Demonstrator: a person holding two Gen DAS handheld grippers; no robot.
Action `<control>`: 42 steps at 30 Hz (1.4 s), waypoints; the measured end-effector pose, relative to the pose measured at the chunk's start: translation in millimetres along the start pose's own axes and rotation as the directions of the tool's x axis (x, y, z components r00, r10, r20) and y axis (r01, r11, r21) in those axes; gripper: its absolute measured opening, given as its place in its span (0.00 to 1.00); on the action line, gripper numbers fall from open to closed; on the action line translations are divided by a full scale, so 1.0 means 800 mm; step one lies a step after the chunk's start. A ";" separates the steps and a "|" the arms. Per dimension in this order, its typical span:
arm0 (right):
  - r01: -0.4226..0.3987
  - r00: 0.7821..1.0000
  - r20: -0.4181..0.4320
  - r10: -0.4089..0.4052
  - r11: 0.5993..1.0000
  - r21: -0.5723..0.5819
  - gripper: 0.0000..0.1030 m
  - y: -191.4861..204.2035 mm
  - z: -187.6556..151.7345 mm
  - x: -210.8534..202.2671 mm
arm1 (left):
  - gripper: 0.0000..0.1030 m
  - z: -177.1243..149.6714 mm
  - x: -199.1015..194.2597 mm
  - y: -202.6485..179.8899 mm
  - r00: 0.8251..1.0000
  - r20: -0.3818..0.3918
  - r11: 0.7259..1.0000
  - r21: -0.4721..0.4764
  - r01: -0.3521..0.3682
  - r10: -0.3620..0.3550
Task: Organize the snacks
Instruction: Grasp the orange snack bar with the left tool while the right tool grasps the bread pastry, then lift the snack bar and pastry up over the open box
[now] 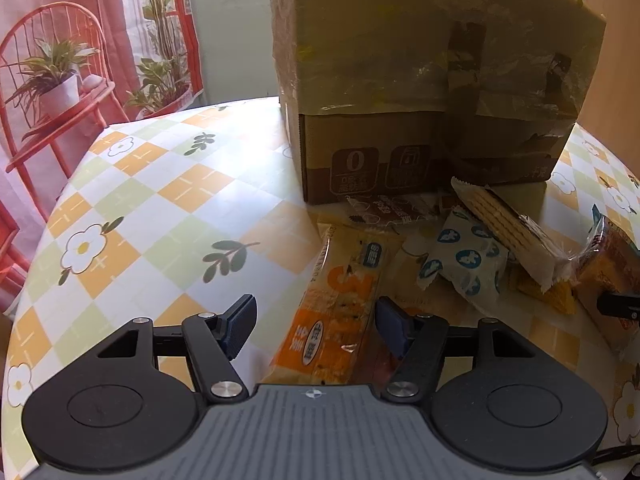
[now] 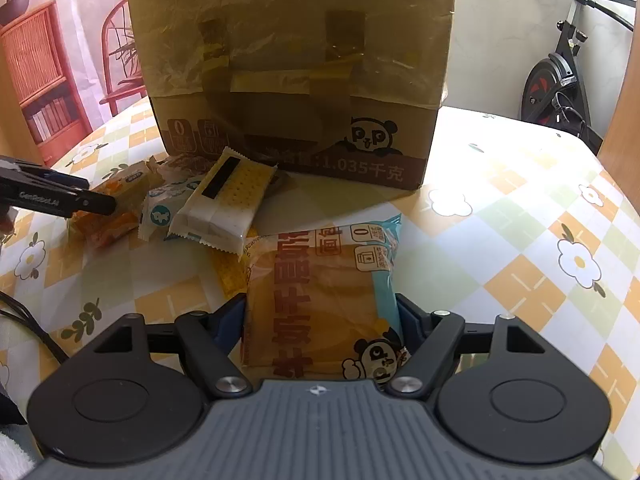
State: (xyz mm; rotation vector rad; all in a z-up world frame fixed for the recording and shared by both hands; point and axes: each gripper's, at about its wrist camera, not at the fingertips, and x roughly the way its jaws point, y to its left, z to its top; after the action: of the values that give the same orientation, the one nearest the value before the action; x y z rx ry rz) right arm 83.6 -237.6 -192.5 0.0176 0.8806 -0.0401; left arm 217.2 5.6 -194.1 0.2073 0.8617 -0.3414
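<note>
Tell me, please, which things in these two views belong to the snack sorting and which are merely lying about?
Part of the job:
- orange snack packet between the left tongs
- bread packet between the right tongs
- wafer packet
- blue-dotted packet
- cardboard box

Just lying about:
- flowered tablecloth
- exercise bike
- red chair backdrop

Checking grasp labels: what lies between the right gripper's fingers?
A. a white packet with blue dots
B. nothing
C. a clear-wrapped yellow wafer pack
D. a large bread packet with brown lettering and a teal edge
D: in the right wrist view the right gripper straddles the large bread packet, with both pads against its sides.
</note>
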 end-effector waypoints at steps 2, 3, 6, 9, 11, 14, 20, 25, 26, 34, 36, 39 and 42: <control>0.000 1.000 0.001 0.000 1.000 0.000 0.75 -0.001 -0.001 -0.001 | 0.63 0.000 0.004 -0.003 1.000 -0.005 1.000 0.003 0.003 -0.003; -0.001 1.000 0.001 0.001 1.000 0.000 0.75 -0.001 -0.001 0.000 | 0.62 0.001 0.005 -0.004 1.000 -0.008 1.000 0.004 0.004 -0.004; -0.003 1.000 0.001 0.003 1.000 0.003 0.75 -0.001 -0.001 0.000 | 0.56 0.001 0.011 -0.005 1.000 -0.014 1.000 -0.004 0.009 -0.009; -0.004 1.000 0.002 0.004 1.000 0.005 0.75 -0.001 -0.001 0.000 | 0.44 0.000 0.012 -0.002 1.000 0.002 0.999 -0.028 0.027 -0.027; -0.005 1.000 0.002 0.005 1.000 0.006 0.75 -0.001 -0.001 0.000 | 0.44 -0.002 0.010 -0.002 1.000 0.005 0.999 -0.032 0.007 -0.007; -0.008 1.000 0.002 0.008 1.000 0.010 0.75 -0.003 -0.001 0.000 | 0.43 -0.005 0.006 0.003 1.000 0.000 0.998 -0.058 0.017 -0.017; -0.013 1.000 0.002 0.013 1.000 0.014 0.74 -0.003 0.001 0.001 | 0.43 -0.007 -0.015 0.019 1.000 0.021 0.991 -0.131 0.022 -0.020; -0.021 1.000 -0.004 0.021 1.000 0.010 0.73 -0.005 0.001 0.001 | 0.43 -0.006 -0.037 0.026 0.997 0.067 0.981 -0.187 0.043 -0.031; -0.023 1.000 -0.006 0.023 1.000 0.013 0.73 -0.005 0.002 0.001 | 0.43 -0.006 -0.041 0.026 0.997 0.073 0.980 -0.192 0.045 -0.032; -0.021 1.000 0.017 0.021 1.000 0.009 0.73 -0.008 0.010 -0.007 | 0.43 -0.002 -0.057 0.017 0.994 0.104 0.977 -0.201 0.066 -0.046; -0.026 0.999 0.028 0.025 1.000 0.017 0.73 -0.009 0.012 -0.010 | 0.43 -0.001 -0.057 0.014 0.993 0.107 0.978 -0.196 0.067 -0.047; -0.024 0.999 0.042 0.023 1.000 0.016 0.73 -0.010 0.015 -0.014 | 0.43 -0.003 -0.061 0.011 0.992 0.113 0.976 -0.202 0.078 -0.056; -0.022 0.998 0.057 0.021 1.000 0.014 0.72 -0.009 0.019 -0.019 | 0.43 -0.002 -0.067 0.011 0.990 0.126 0.977 -0.192 0.089 -0.065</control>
State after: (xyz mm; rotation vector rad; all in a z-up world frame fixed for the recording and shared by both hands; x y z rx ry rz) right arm 85.5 -244.9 -171.2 0.0390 0.8232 -0.0269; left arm 187.1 25.6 -153.1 -0.0305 0.7812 -0.3351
